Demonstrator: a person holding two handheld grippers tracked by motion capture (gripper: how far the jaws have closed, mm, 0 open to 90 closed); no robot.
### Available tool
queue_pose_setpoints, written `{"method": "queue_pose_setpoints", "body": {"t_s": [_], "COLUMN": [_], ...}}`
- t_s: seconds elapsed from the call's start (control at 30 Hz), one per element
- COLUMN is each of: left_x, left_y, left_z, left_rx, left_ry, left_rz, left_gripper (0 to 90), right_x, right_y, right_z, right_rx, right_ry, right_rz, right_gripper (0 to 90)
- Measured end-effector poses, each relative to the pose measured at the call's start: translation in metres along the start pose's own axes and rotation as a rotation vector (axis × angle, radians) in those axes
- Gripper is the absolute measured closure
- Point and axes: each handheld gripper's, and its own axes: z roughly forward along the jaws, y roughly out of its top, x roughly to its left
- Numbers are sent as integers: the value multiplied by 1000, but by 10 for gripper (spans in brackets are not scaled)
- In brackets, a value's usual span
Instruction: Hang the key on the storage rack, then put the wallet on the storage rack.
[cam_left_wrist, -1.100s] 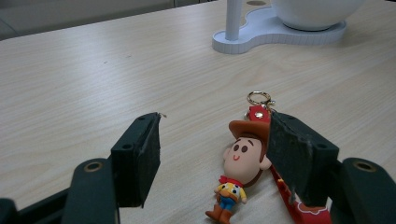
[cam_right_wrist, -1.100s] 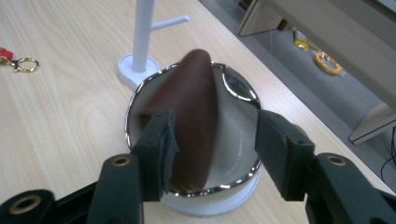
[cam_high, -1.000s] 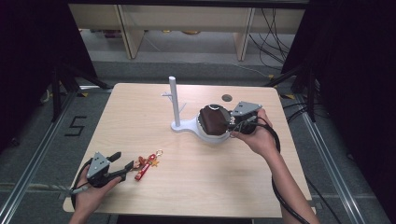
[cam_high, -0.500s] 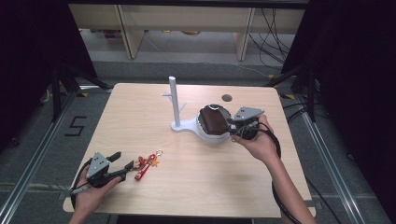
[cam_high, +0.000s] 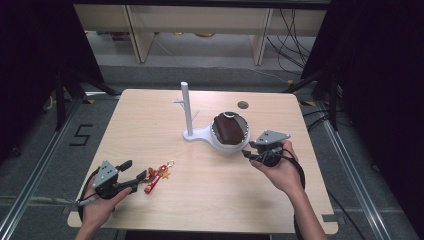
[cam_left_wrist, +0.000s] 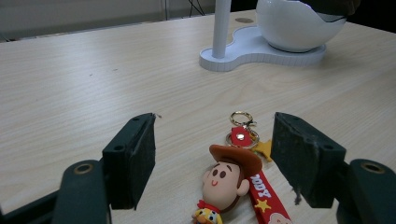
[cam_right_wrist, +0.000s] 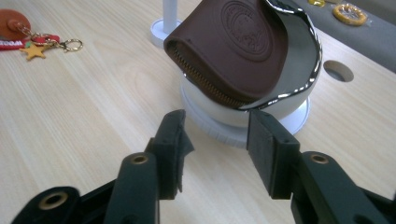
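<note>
A brown leather zip pouch lies tilted in a white bowl with a shiny rim, on a white stand with an upright post. My right gripper sits just off the bowl's near right side; its jaws have just been opening and nothing is between them. A cowboy keychain on a red strap lies flat near the front left. My left gripper is open, its jaws either side of the keychain's head without touching it.
A round hole is cut in the tabletop behind the bowl. Wooden shelving and cables stand beyond the far edge. Bare tabletop lies between the two hands.
My right gripper has drawn back from the bowl's right rim toward the near edge and dropped lower; its jaws have opened again. The pouch stays in the bowl. The left hand has not moved.
</note>
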Motion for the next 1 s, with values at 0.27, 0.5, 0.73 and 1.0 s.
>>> {"method": "queue_pose_setpoints", "body": {"t_s": [0.27,0.5,0.73,1.0], "left_x": [0,-2,-6,-3], "left_y": [4,17,40,67], "left_z": [-5,-6,8,26], "left_rx": [-7,27,177,378], "left_ry": [-3,-4,-60,-169], "left_rz": [-6,2,-1,79], "left_gripper": [312,324,356,438], "right_x": [4,5,-2,0], "right_y": [-19,-35,-42,-44], "right_z": [-7,-7,-5,-14], "right_rx": [23,127,153,168], "right_ry": [-13,-13,-10,-16], "right_rz": [143,226,215,272], "right_gripper": [490,487,490,483]}}
